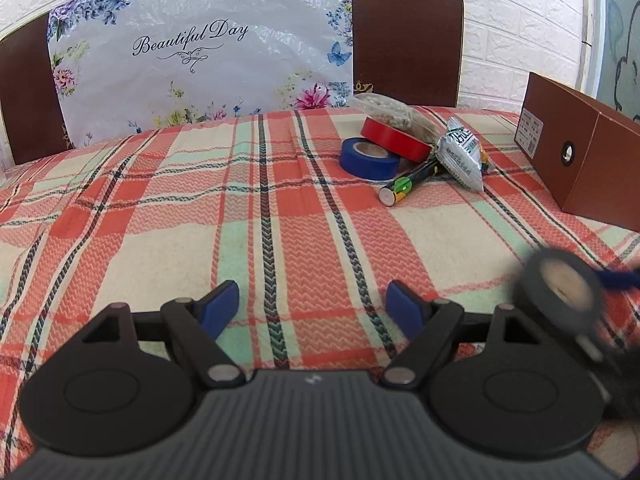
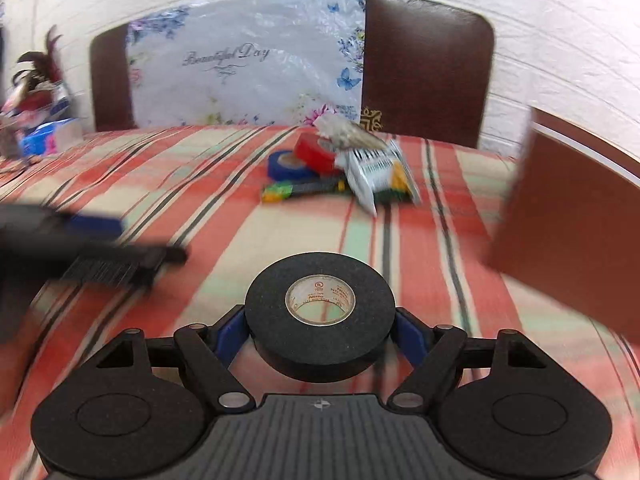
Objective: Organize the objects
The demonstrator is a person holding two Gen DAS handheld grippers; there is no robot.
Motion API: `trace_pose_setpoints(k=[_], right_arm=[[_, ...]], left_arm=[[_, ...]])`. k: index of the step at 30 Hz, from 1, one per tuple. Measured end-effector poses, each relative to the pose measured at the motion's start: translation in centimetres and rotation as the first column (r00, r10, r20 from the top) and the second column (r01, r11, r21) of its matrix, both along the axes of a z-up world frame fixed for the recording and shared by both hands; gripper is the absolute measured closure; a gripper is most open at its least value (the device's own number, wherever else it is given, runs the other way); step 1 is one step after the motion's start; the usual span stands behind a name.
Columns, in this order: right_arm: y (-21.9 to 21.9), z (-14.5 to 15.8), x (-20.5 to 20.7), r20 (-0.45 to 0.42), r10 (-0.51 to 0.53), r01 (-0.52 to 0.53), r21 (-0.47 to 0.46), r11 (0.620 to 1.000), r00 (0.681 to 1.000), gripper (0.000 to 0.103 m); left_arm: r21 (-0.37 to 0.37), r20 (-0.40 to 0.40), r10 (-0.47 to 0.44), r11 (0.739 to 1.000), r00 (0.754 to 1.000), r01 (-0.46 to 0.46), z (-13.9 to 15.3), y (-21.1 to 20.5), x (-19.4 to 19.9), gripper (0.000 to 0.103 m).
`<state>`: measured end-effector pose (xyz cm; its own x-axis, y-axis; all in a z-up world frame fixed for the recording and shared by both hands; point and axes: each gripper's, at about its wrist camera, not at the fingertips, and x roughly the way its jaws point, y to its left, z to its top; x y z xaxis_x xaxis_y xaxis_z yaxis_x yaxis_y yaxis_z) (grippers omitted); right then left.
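Observation:
My right gripper (image 2: 320, 332) is shut on a black tape roll (image 2: 320, 312) and holds it above the plaid tablecloth; the roll also shows blurred in the left wrist view (image 1: 560, 292). My left gripper (image 1: 312, 304) is open and empty, low over the cloth; it shows blurred at the left of the right wrist view (image 2: 80, 240). Farther back lie a blue tape roll (image 1: 370, 159), a red tape roll (image 1: 396, 138), a battery (image 1: 404, 186), a silver snack packet (image 1: 460, 160) and a clear bag of seeds (image 1: 396, 114).
A brown cardboard box (image 1: 580, 160) stands at the right on the tablecloth (image 1: 200, 220). Two brown chairs (image 1: 408, 32) and a floral plastic bag (image 1: 200, 52) stand behind the table. Small clutter (image 2: 44, 128) sits at the far left.

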<state>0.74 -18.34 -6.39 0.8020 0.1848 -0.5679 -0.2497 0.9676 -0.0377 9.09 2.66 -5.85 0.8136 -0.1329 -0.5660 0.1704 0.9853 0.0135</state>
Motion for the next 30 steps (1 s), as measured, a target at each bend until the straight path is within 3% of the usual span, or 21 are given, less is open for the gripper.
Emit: trace_pose_setpoints(k=[5,8,11,14,18,20,21,22,26,30], right_arm=[[-1.2,-0.3,-4.9,0.047,-0.024,0.026,-0.044,0.999,0.999,0.026],[-1.6,-0.1,-5.4,0.043,-0.026,0.029,-0.054,0.998,0.999,0.024],[-1.9,-0.1,-5.4,0.036,-0.024,0.026,-0.048,0.998,0.999,0.024],[-2.0,-0.1,-5.5,0.037,-0.019,0.021,-0.049,0.999,0.999,0.025],[-2.5,-0.1,-5.6,0.036,-0.016,0.017,-0.038,0.999,0.999,0.026],[-2.6,-0.3,-5.3,0.024,-0.009,0.01,-0.021,1.0,1.0,0.025],[-2.6,-0.4,-5.1,0.017,0.001,-0.001,-0.009,1.0,1.0,0.027],[-2.6,-0.3,-4.9,0.013,0.027,-0.027,0.009,1.0,1.0,0.037],[-2.6,0.7,-4.0,0.029,0.032,-0.032,0.013,0.999,0.999,0.037],[-3.9,4.4,-3.3,0.198,-0.015,0.016,-0.007,1.0,0.98,0.037]], left_arm=[[0.037,-0.039,0.001,0.999,0.999,0.001,0.8,-0.8,-0.1,0.023],[-0.072,-0.111,-0.086,0.994,0.99,0.078,2.5,-2.0,-1.1,0.035],[-0.163,-0.135,-0.236,0.963,0.962,0.214,4.6,-4.6,-3.0,0.035],[-0.158,-0.194,-0.337,0.938,0.921,0.31,5.3,-7.8,-3.9,0.035],[-0.131,-0.331,-0.346,0.938,0.878,0.32,3.3,-10.0,-3.9,0.043],[-0.151,-0.339,-0.336,0.941,0.879,0.302,2.5,-9.8,-3.8,0.045],[-0.155,-0.338,-0.332,0.943,0.881,0.295,2.3,-9.7,-3.7,0.055],[-0.163,-0.336,-0.342,0.939,0.877,0.304,2.3,-9.8,-3.7,0.07],[-0.153,-0.344,-0.319,0.947,0.883,0.282,3.4,-10.4,-3.1,0.072],[-0.15,-0.213,-0.348,0.935,0.913,0.322,8.5,-12.0,-2.1,0.072]])
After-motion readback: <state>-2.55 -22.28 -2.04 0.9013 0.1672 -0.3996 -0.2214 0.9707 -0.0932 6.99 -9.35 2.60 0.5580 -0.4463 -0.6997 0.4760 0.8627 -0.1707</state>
